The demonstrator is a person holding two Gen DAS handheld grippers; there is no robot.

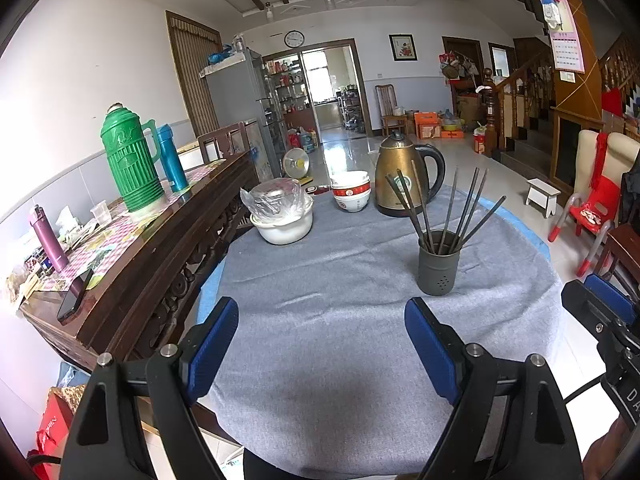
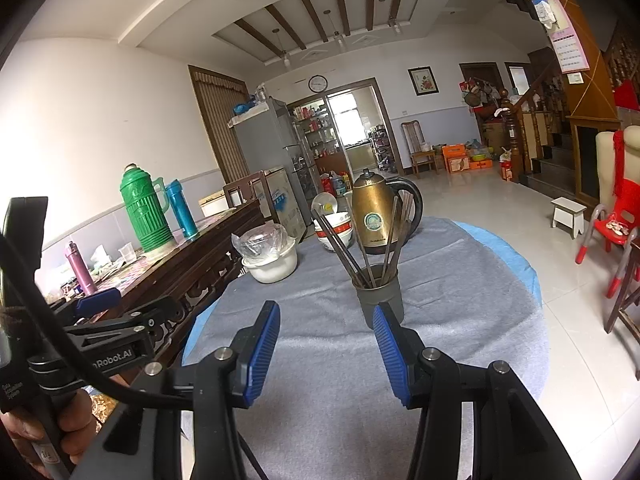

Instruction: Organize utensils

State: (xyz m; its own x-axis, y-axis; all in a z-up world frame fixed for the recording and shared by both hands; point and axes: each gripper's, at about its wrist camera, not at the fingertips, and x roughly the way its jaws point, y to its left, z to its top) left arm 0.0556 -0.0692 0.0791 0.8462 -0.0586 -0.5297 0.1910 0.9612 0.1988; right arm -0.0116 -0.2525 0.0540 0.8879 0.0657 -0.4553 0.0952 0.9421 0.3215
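A dark grey cylindrical holder [image 1: 438,264], matte with small holes near its base, stands upright on the round table [image 1: 340,360], which is covered by a soft grey cloth over a blue edge. Thin dark chopsticks [image 1: 460,208] fan out of the holder's open top. Behind the holder sit a glossy brass-coloured kettle [image 1: 404,176] with a black handle, a stack of white and red bowls [image 1: 351,192], and, farther left, a white pot [image 1: 284,228] covered in crinkled clear plastic. The cloth in front of the holder is bare and wide.

The left gripper [image 1: 322,332] hovers over that bare cloth, its ribbed blue pads spread wide with nothing between them. The right gripper [image 2: 326,344] is partly open and empty, its right pad just in front of the holder.
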